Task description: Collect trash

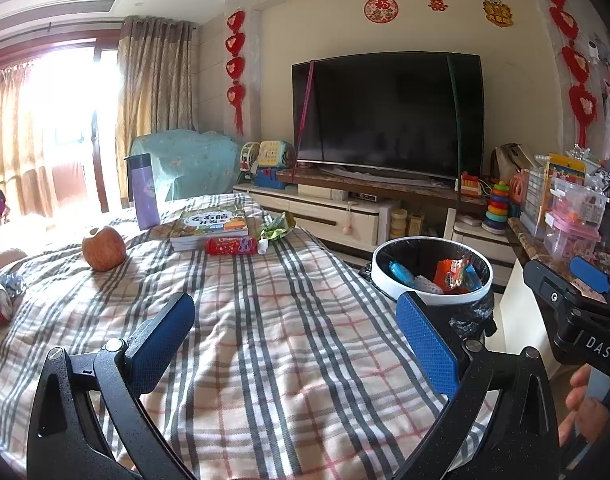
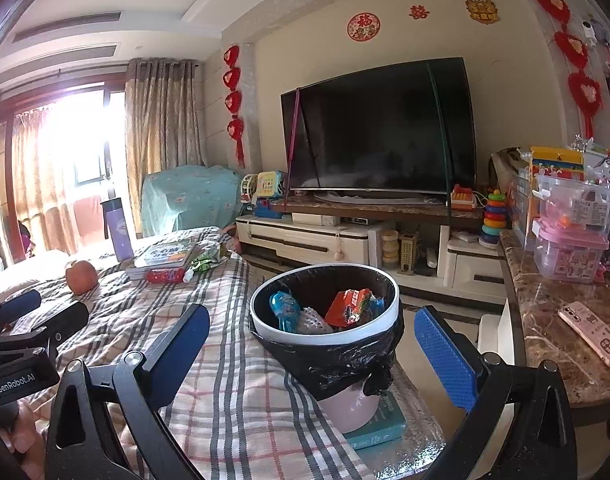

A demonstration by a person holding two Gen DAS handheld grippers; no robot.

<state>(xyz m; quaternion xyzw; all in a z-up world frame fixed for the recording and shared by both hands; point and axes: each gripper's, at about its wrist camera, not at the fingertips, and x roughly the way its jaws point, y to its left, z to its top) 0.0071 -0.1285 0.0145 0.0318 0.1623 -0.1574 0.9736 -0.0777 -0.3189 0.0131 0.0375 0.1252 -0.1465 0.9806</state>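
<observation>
A pink bin with a white rim and black liner stands at the right edge of the plaid-covered table; wrappers lie inside it. My right gripper hovers open just in front of the bin, nothing between its fingers. Over the middle of the cloth my left gripper is open and empty too. At the far end lie a crumpled green wrapper and a red tube. A bitten apple sits at the left. Crumpled foil and red trash lie at the left edge.
A stack of books and a purple flask stand at the table's far end. The bin rests on a teal book. A marble counter on the right holds a pink phone and plastic boxes. A TV is behind.
</observation>
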